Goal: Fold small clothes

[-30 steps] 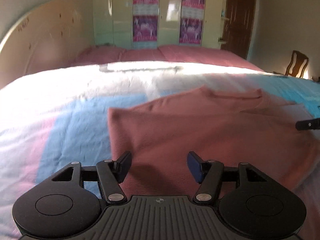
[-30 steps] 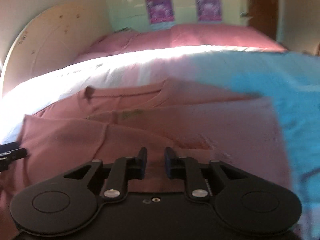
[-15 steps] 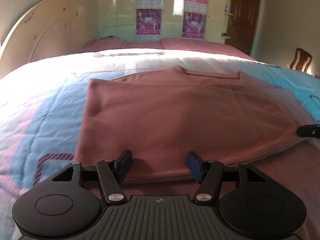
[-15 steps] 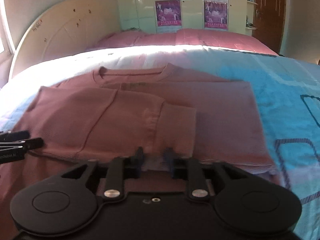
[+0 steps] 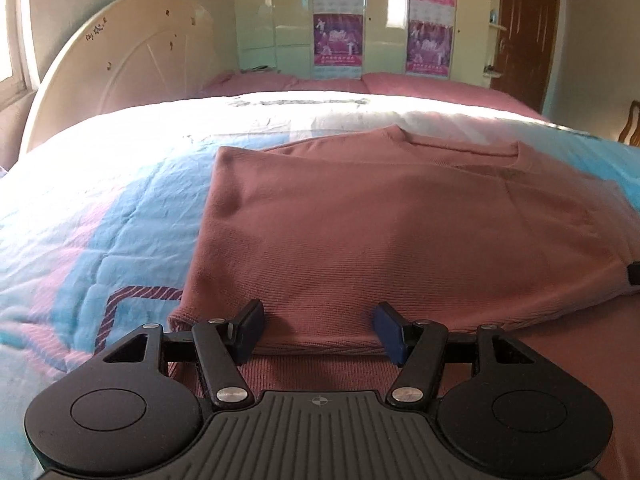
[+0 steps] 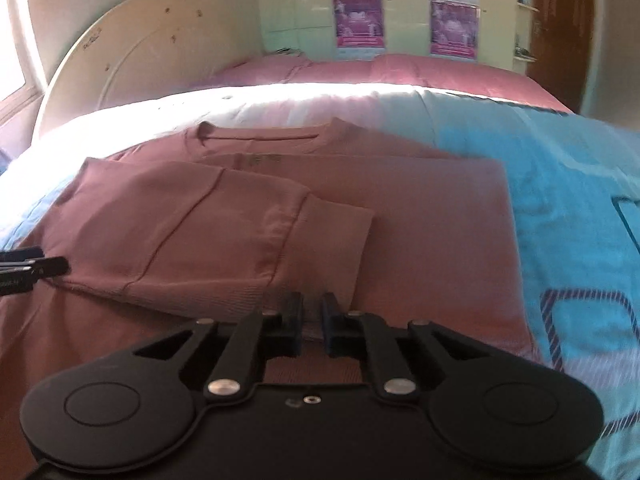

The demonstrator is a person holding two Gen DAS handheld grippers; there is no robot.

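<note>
Side panel laid over the sweater, right claw not yet let go

Nearest in the right wrist view, the right claw [image 6: 311, 322] is seen pinched almost together on the ribbed edge of the folded-over panel [image 6: 224, 240]; the left claw [image 5: 318, 330] is held wide apart at the same edge, gripping nothing. The pink sweater [image 5: 380, 232] is spread flat on the bed [image 5: 100, 200], collar [image 6: 260, 136] farthest away toward the headboard [image 5: 132, 52]. The fold looks placed; a release is judged next, then the opposite side is to be taken up.

left wrist: low, close, faces headboard [image 5: 120, 52] | right wrist: same | shared: sweater [image 5: 380, 232]
</note>
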